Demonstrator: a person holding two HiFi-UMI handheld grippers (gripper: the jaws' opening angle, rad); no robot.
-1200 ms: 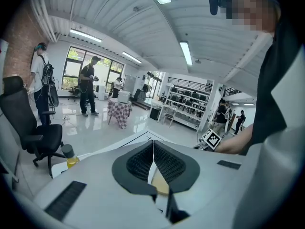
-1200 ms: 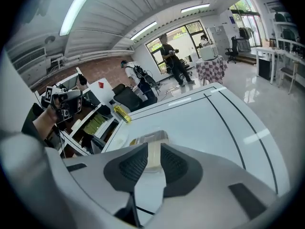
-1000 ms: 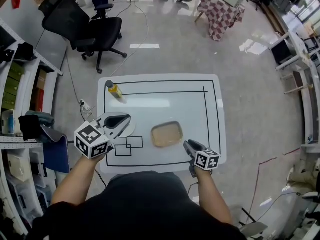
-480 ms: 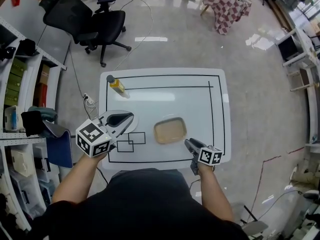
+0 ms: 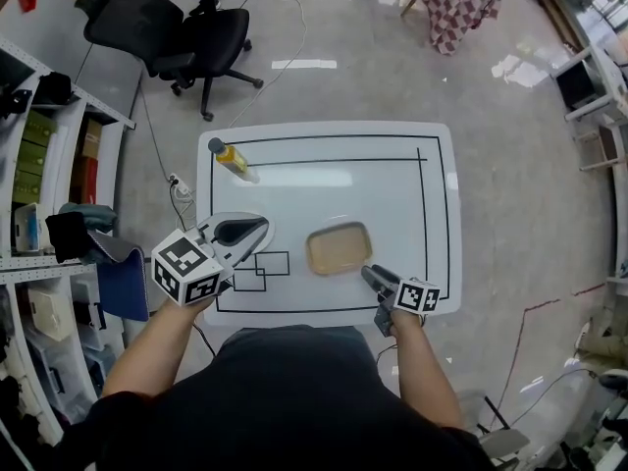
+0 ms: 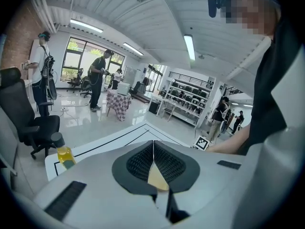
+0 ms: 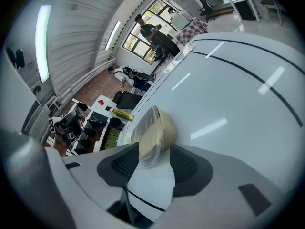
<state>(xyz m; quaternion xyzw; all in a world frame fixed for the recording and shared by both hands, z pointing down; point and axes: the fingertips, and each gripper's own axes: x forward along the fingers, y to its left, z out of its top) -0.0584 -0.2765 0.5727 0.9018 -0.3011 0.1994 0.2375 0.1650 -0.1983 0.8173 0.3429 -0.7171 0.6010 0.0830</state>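
Both forearms reach forward. I read left hand-held gripper (image 5: 252,231) pressed together above worktop (image 5: 392,204) edge; right hand-held gripper (image 5: 369,276) spread at tray (image 5: 339,248) corner.

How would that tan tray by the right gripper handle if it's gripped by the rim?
The tray looks thin, ribbed and see-through at its edge, so it is probably light and would flex if pinched there. It lies flat and shallow on the smooth table, so a push would likely slide it, not tip it.

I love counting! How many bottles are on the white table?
1. The yellow-liquid bottle stands at the table's far left corner. The left gripper may hide a small part of the table.
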